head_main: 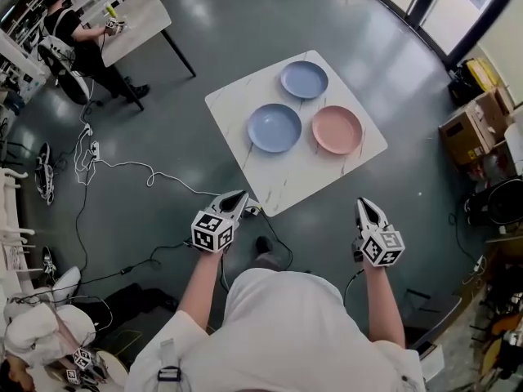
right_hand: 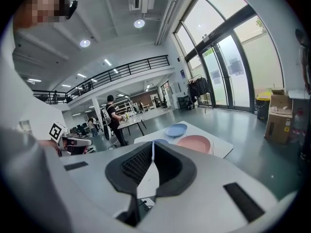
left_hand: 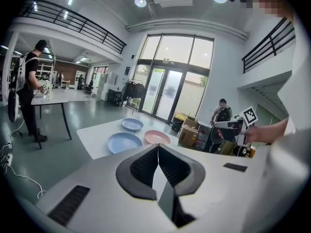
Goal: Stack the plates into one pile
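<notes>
Three plates lie apart on a white square table (head_main: pixel 278 182): a blue plate (head_main: pixel 274 127) at the near left, a second blue plate (head_main: pixel 304 79) behind it, and a pink plate (head_main: pixel 337 129) at the near right. The same plates show ahead in the left gripper view as the near blue plate (left_hand: pixel 124 142), far blue plate (left_hand: pixel 132 124) and pink plate (left_hand: pixel 157 137). My left gripper (head_main: pixel 238 198) is shut and empty, short of the table's near corner. My right gripper (head_main: pixel 368 209) is also shut and empty, off the table's near right edge.
A second table (head_main: pixel 135 19) stands at the far left with a person (head_main: pixel 78 43) at it. Cables (head_main: pixel 122 170) trail over the grey floor left of the white table. Cardboard boxes (head_main: pixel 474 121) and clutter line the right side. Glass doors (left_hand: pixel 165 89) stand behind the table.
</notes>
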`<state>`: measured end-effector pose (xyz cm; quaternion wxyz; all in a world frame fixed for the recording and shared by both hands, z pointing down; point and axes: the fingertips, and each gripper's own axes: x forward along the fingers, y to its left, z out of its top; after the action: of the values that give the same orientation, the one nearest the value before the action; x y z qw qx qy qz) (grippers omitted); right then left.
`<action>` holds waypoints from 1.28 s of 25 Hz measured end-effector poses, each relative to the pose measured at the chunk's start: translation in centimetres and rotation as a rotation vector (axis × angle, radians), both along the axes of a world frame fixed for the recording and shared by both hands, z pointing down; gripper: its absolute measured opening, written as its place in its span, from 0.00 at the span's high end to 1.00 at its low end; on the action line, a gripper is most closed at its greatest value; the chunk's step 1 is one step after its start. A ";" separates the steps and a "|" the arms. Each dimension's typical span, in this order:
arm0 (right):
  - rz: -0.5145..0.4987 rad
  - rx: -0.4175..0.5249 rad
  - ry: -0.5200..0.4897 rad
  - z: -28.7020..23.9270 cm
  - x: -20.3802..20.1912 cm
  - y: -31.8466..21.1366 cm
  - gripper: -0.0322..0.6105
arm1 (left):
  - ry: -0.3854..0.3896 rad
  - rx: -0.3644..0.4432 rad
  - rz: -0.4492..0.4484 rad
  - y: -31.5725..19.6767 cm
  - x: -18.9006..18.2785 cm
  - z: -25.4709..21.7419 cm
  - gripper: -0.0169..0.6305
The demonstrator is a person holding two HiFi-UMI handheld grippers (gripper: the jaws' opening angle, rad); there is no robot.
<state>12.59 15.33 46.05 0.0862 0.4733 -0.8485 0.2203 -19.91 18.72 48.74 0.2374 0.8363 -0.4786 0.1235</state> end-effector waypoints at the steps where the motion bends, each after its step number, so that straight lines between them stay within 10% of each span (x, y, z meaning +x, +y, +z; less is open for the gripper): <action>1: 0.005 0.001 0.000 -0.1 -0.5 -0.3 0.90 | 0.000 0.000 0.010 -0.5 -0.5 0.0 0.95; 16: 0.069 -0.016 0.013 0.9 -5.6 -2.4 0.90 | 0.044 0.000 0.061 -3.7 -5.0 0.5 0.95; 32: -0.016 -0.056 -0.010 3.1 -3.9 -11.9 0.90 | 0.060 -0.014 -0.035 -9.2 -1.8 1.3 0.95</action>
<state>8.71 3.41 49.10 0.0969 0.4629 -0.8462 0.2457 -21.71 9.51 50.04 0.2596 0.8294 -0.4849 0.0977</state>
